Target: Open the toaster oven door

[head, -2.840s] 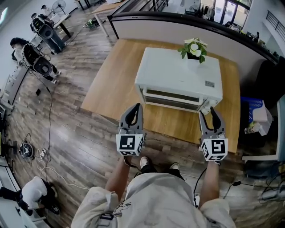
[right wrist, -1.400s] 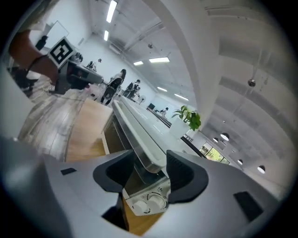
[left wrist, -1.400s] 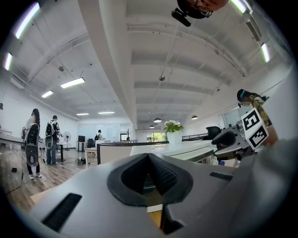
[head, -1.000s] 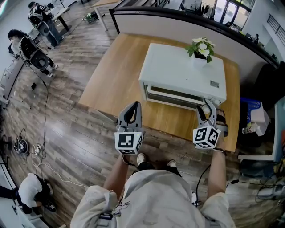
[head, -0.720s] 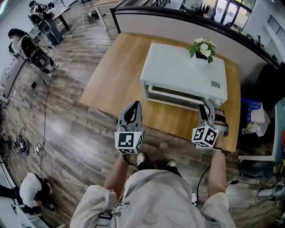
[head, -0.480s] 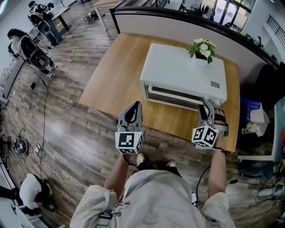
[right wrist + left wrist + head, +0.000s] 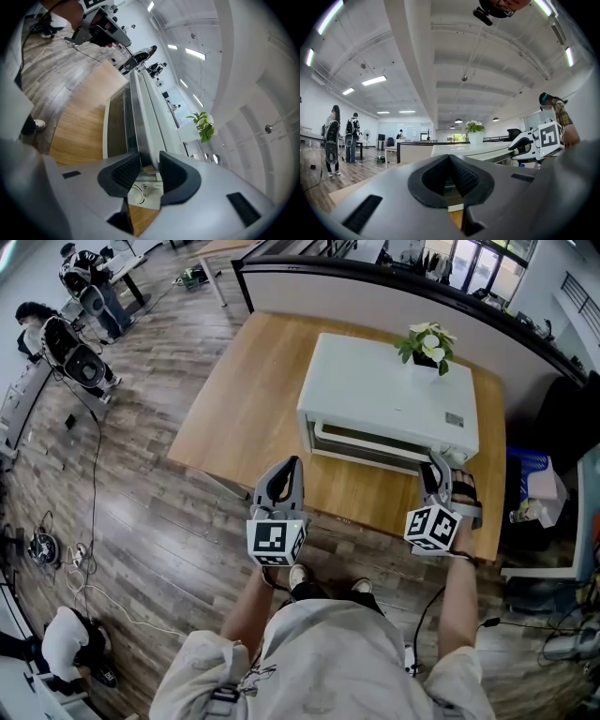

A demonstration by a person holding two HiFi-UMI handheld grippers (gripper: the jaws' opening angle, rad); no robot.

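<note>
Left gripper [image 7: 292,465] is held out level over the wooden floor [image 7: 141,502], just short of the near edge of a low wooden table [image 7: 244,409]. The person's left forearm [image 7: 246,613] reaches straight forward behind it. In the left gripper view, the left gripper [image 7: 450,157] has its dark pads meeting at the tips, with nothing between them.

Farther right, a white toaster oven [image 7: 384,395] sits on the table with its front facing the person. Its door [image 7: 375,442] is closed against the body. A potted plant [image 7: 427,341] with white flowers stands on the oven's top at the back right corner.

At the right, the right forearm [image 7: 452,601] extends forward, and the right gripper [image 7: 437,459] reaches the right end of the oven's front. It tips a little downward and is rolled onto its side, so its marker cube sits tilted. In the right gripper view, the oven's silver door handle [image 7: 139,119] runs straight in between the pads. The right gripper [image 7: 150,160] has just been closing its jaws, and they now clamp that handle, one pad on either side of the bar.
</note>
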